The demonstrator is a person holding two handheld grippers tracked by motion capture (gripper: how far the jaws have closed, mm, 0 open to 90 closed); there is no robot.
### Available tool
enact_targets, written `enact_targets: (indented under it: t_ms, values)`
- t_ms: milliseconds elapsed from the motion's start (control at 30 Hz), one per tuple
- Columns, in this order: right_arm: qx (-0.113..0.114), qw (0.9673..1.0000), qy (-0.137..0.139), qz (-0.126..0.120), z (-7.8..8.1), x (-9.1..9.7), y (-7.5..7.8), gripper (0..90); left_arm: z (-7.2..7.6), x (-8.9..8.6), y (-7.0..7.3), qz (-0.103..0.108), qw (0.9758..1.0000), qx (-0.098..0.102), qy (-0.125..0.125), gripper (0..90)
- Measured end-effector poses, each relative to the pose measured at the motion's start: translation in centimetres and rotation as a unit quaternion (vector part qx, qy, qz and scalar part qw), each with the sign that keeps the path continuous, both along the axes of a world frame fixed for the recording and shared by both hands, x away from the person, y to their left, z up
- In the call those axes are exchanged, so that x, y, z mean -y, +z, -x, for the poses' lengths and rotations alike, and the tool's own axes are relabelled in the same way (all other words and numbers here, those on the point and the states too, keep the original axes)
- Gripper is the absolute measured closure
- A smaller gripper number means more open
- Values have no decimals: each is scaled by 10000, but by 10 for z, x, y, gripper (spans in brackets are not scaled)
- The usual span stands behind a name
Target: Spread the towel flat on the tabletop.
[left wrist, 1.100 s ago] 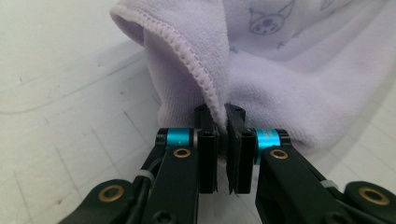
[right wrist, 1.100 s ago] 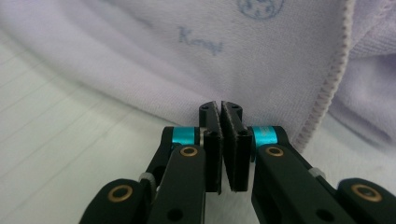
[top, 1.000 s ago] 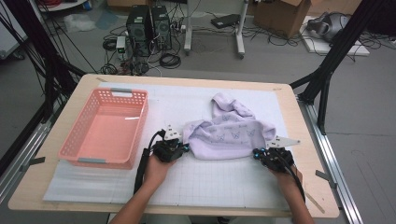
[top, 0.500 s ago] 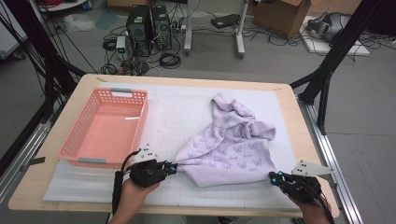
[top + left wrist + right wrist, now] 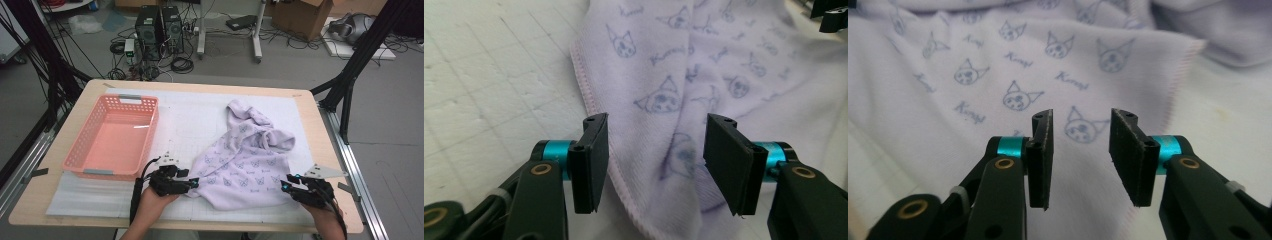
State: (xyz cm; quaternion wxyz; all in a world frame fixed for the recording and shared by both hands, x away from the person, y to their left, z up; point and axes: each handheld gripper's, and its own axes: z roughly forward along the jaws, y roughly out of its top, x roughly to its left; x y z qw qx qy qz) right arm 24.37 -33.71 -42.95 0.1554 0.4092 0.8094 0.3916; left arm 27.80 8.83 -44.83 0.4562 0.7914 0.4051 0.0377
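Lilac towel (image 5: 245,165) between two open claws

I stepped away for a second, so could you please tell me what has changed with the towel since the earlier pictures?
Both tongs dragged the towel toward the near edge, spreading its front flat. The left tongs and right tongs have just been opening and let it go; it lies between their open jaws. The basket stayed put.

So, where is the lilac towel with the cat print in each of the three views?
High view: the lilac towel lies right of centre on the table, between the two grippers.
Left gripper view: it covers the middle and right, its hem running down between the open jaws.
Right gripper view: it spreads behind the open jaws.
Shared landmark: the cat print.
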Motion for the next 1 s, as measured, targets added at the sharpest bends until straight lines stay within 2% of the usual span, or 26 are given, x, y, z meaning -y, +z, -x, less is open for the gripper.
enact_targets:
  t_ms: [33,67,100,133,167,200,267,300,367,400,433,467,500,567,600,633,667,700,733,833,867,933,1000]
  values:
    - [-21,9998,177,102,-9,-12,-6,563,-1,1,0,-12,10000,47,-2,612]
    - [-21,9998,177,102,-9,-12,-6,563,-3,1,0,9,9999,-64,-88,612]
    - [-28,9990,336,305,-19,-24,-10,558,-5,3,-1,-18,9999,-102,-132,739]
    - [-28,9990,336,305,-19,-24,-10,558,-6,5,-1,-22,9999,-63,-108,791]
    - [-52,9978,467,468,-29,-33,-15,601,-8,5,-1,33,9999,-48,-98,803]
    - [-8,9978,507,428,-33,-35,-14,683,-11,5,-1,76,9999,-31,-61,812]
    - [-81,9971,644,388,-40,-38,-14,878,-16,3,1,207,9998,37,73,820]
    - [-99,9968,688,394,-44,-39,-14,885,-19,2,2,249,9996,68,145,820]
    - [-78,9970,662,390,-47,-39,-13,887,-24,0,4,465,9978,208,431,820]
    - [111,9980,434,456,-55,-37,-12,888,-28,0,5,514,9970,213,538,819]
    - [111,9980,434,456,-55,-37,-12,888,-32,0,7,448,9967,293,614,819]
    - [192,9986,271,408,-59,-35,-11,889,-36,2,8,387,9962,391,668,819]
    - [436,9983,-8,399,-67,-34,-8,888,-44,6,9,417,9944,570,788,816]
    - [739,9951,-273,599,-73,-36,-5,888,-48,9,9,370,9942,579,830,810]
    - [876,9924,-442,746,-76,-37,-5,888,-57,17,10,170,9935,688,886,796]
    - [978,9898,-599,843,-79,-38,-4,888,-57,17,10,170,9935,688,886,762]
    - [1039,9871,-742,967,-82,-39,-4,888,-62,23,10,163,9916,716,1062,705]
    - [1045,9860,-811,1011,-84,-39,-5,888,-62,23,10,163,9916,716,1062,635]
    - [957,9869,-851,979,-86,-39,-6,885,-62,23,11,255,9911,648,1137,581]
    - [878,9882,-855,914,-85,-38,-6,851,-57,21,15,180,9918,732,1029,481]
    - [976,9881,-845,841,-80,-35,-3,769,-54,19,17,148,9924,747,964,458]
    - [958,9900,-825,628,-73,-29,1,701,-45,15,23,175,9931,808,827,449]
    - [983,9905,-849,439,-65,-21,5,668,-33,9,27,371,9920,931,765,467]
